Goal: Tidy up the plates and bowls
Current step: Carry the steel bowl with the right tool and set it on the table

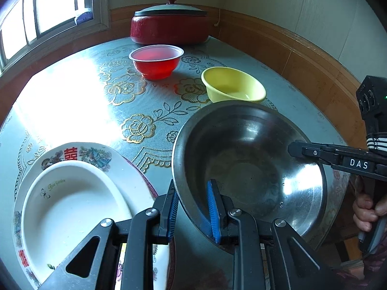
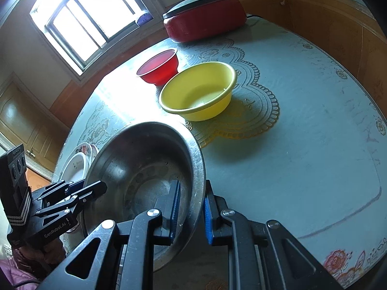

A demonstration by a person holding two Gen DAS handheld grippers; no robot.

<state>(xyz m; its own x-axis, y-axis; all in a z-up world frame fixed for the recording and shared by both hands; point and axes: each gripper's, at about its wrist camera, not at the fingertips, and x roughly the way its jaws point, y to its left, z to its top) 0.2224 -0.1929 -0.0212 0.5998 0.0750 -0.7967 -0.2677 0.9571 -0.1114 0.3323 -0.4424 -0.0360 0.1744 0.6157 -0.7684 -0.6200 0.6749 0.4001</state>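
A large steel bowl (image 1: 241,145) is held tilted near the table's front edge, gripped from both sides. My left gripper (image 1: 193,210) is shut on its near rim, one blue pad inside and one outside. My right gripper (image 2: 192,212) is shut on the opposite rim (image 2: 198,169) in the same way; it also shows as a black finger (image 1: 338,159) in the left wrist view. A white oval bowl (image 1: 70,205) sits on a patterned plate (image 1: 92,152) to the left. A yellow bowl (image 1: 232,87) and a red bowl (image 1: 156,62) stand further back.
A red lidded pot (image 1: 169,26) stands at the table's far edge by the wall. The round table has a blue flowered cloth (image 2: 302,120), with open surface on the right side. A window (image 2: 92,19) casts strong glare on the left part.
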